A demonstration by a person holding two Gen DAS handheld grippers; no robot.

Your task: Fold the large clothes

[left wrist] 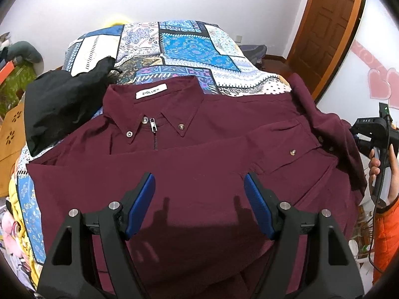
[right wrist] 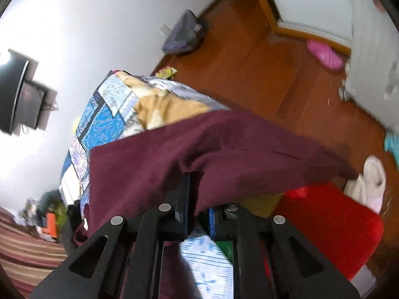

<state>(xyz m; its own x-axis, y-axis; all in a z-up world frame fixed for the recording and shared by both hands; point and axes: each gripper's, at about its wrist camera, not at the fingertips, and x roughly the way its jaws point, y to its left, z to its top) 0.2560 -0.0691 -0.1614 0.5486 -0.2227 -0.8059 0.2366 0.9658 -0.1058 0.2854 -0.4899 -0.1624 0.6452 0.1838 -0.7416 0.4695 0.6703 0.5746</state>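
A large maroon shirt (left wrist: 199,134) lies front up on a patchwork quilt (left wrist: 189,47), collar at the far side, one sleeve folded across the chest. My left gripper (left wrist: 199,186) is open and empty, hovering above the shirt's lower front. My right gripper (right wrist: 197,184) is shut on the shirt's right sleeve (right wrist: 224,147) and holds it lifted at the bed's right edge; it also shows in the left wrist view (left wrist: 374,134), held by a hand. The cloth hides the right fingertips.
A black garment (left wrist: 62,104) lies on the bed left of the collar. A brown door (left wrist: 326,27) stands at the far right. Below the right gripper are a red mat (right wrist: 331,221), slippers (right wrist: 324,53) and a wooden floor (right wrist: 274,79).
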